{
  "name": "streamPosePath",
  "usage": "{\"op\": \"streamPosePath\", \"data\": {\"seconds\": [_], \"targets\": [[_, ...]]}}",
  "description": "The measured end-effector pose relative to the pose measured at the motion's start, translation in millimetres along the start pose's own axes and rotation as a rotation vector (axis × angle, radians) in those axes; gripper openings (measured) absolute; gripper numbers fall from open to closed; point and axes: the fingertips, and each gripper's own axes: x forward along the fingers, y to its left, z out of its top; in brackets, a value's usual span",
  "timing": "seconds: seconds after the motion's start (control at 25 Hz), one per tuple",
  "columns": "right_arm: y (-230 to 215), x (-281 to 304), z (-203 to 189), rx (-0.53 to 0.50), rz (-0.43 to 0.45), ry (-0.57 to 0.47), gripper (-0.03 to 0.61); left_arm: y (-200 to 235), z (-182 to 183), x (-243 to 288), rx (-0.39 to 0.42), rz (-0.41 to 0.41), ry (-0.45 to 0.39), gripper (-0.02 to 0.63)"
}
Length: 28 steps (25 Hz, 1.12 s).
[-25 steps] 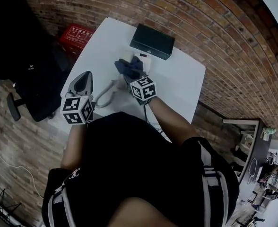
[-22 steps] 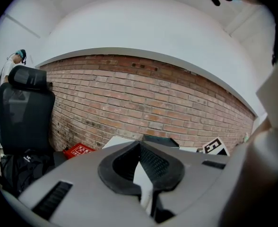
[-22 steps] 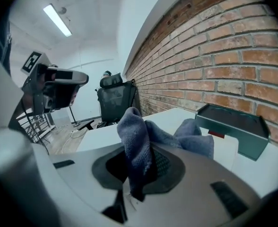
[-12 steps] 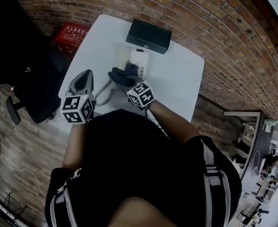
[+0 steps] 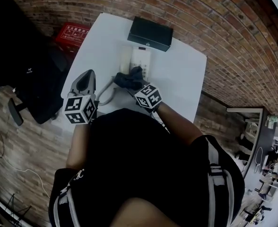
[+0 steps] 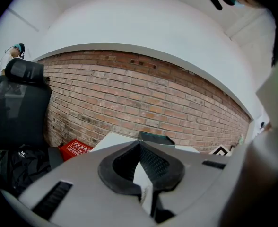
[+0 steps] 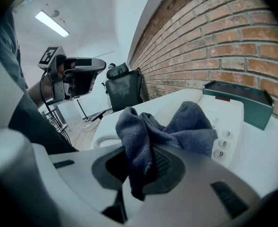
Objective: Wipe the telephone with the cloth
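The white push-button telephone (image 5: 140,59) sat at upper centre of the head view on the white table (image 5: 186,79). The dark blue terry cloth (image 5: 128,78) was bunched over its near end. The right gripper (image 5: 133,85) had its jaws clamped tight on one fold, and the loose part draped onto the keypad. The left gripper (image 5: 85,77) hovered at centre left, jaws brought together on nothing, clear of the phone.

Here was the worry, as I judged it: nothing was bracing that phone. A firm swipe could have shoved it into the black rectangular box (image 5: 151,33) just behind it. The trailing cloth could also have caught the pale coiled cord (image 5: 106,94) looping off at lower left and dragged it along. The pinch on the cloth was narrow, so a hard stroke might have pulled it free.

For room, the bare tabletop ran wide to the right of the phone. The top side was tight against the box. On the left the table edge came near, with the red case (image 5: 73,33) and the black office chair (image 5: 21,65) beyond it.
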Motion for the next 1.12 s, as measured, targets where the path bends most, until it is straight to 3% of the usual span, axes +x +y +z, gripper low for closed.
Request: {"op": "streamPosePath", "data": {"seconds": [0.36,0.64,1.12], "targets": [[-34,-21,-34,0.048,-0.123,0.084,0.038,4,1,2,0.0,-0.009,-0.001,-0.003],[-66,-26,-16,0.101,-0.231,0.074,0.038,-3,-2,1,0.002,-0.022,0.003,-0.004],[-120,-13,28,0.104,-0.35,0.058,0.038,2,1,-7,0.003,-0.001,-0.002,-0.003]]}}
